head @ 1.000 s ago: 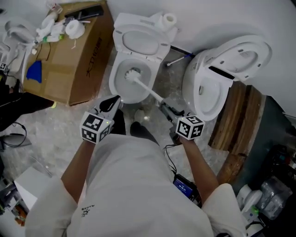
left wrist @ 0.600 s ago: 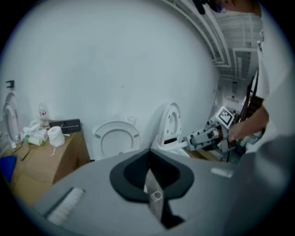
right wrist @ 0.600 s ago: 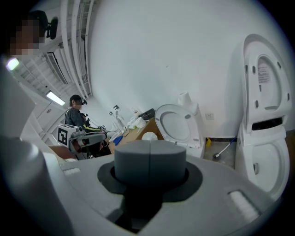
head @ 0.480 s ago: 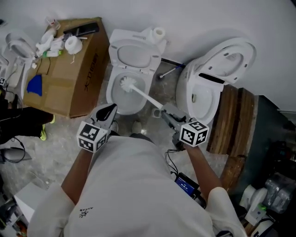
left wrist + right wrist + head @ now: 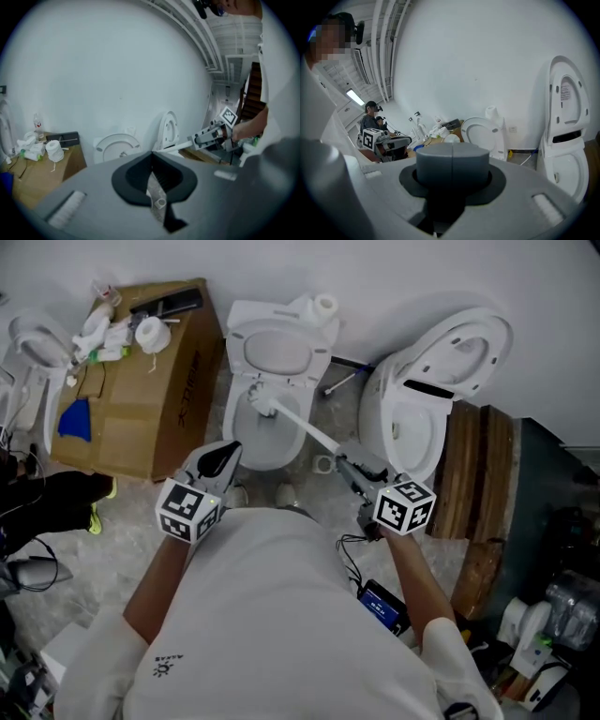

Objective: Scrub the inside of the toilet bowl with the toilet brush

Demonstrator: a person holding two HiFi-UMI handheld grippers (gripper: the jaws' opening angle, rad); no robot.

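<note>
At upper centre of the head view: white toilet bowl (image 5: 272, 448), seat and lid raised against the wall. Toilet brush (image 5: 295, 423) lies diagonally across it. Brush head sits inside the bowl at the far end, just below the raised seat; white handle runs down-right, out over the near-right rim.

Right gripper (image 5: 343, 463), centre-right of the head view: jaws clamped on the lower end of the brush handle. Left gripper view confirms this: right gripper (image 5: 211, 136) at right of frame with the white handle (image 5: 176, 146) running out of it. In the right gripper view its (image 5: 452, 164) jaws read pressed together, one seam down the middle; the handle itself is not visible there.

Left gripper (image 5: 225, 454): just beside the near-left rim of the bowl, apart from the brush. Its own view shows the black jaws (image 5: 152, 159) meeting at the tips, nothing between them.

Surroundings:
- second toilet (image 5: 412, 418), right of the first, lid up.
- cardboard box (image 5: 159, 418), upper left, small clutter on top.
- toilet paper roll (image 5: 324, 306) on the first toilet's tank.
- wooden boards (image 5: 478, 484), right of the second toilet.
- floor pale and mottled.
</note>
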